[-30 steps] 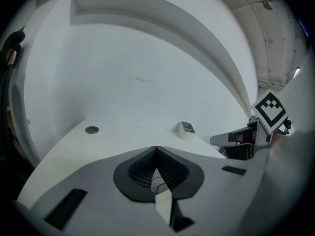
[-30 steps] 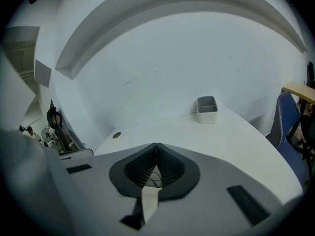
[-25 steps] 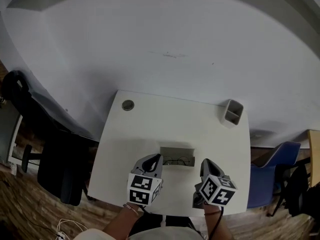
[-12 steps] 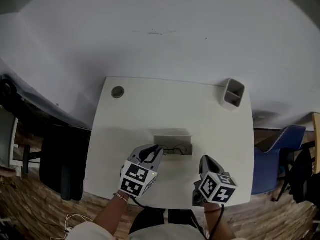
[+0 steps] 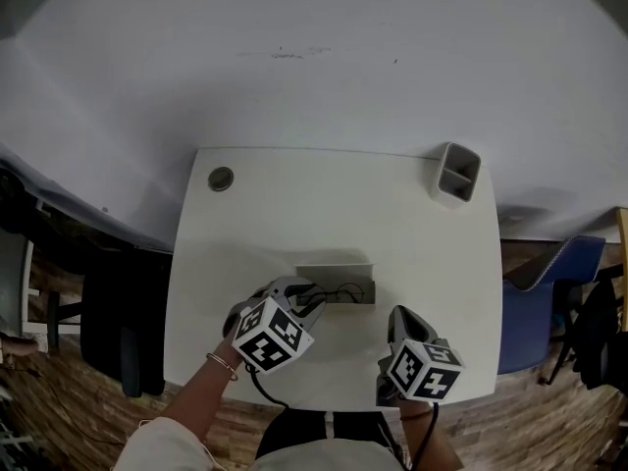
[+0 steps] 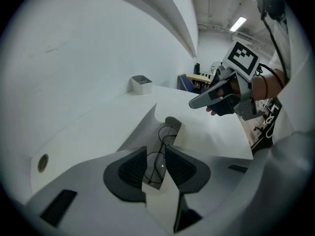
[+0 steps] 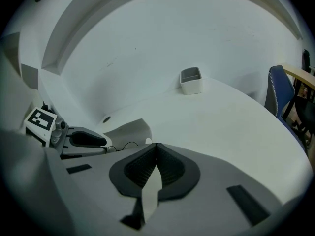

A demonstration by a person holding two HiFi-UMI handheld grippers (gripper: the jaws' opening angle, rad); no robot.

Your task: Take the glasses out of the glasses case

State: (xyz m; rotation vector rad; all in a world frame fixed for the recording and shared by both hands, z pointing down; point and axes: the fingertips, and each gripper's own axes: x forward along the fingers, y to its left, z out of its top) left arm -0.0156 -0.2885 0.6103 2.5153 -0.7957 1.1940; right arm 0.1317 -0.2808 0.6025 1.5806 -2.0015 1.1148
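- White tabletop (image 5: 412, 253) set against a white wall (image 5: 314, 67), over a wood-pattern floor (image 5: 59, 400).
- Blue chair (image 5: 535, 307) sits off the tabletop's right edge and a black chair (image 5: 118, 332) off its left edge.
- Round grommet (image 5: 221, 178) is at the far left corner, and a small bin (image 5: 455, 173) at the far right corner.
- Grey case (image 5: 336, 285) lies open midway along the tabletop, nearer the near edge, with the glasses (image 6: 153, 166) inside it.
- Left gripper (image 6: 155, 147) hangs over the case, its jaws opening; a lens shows between them, not pressed.
- Right gripper (image 7: 156, 146) is clenched on nothing, near the near right corner.
- Cubes (image 5: 267, 337) on both grippers bear black-and-white square markers.
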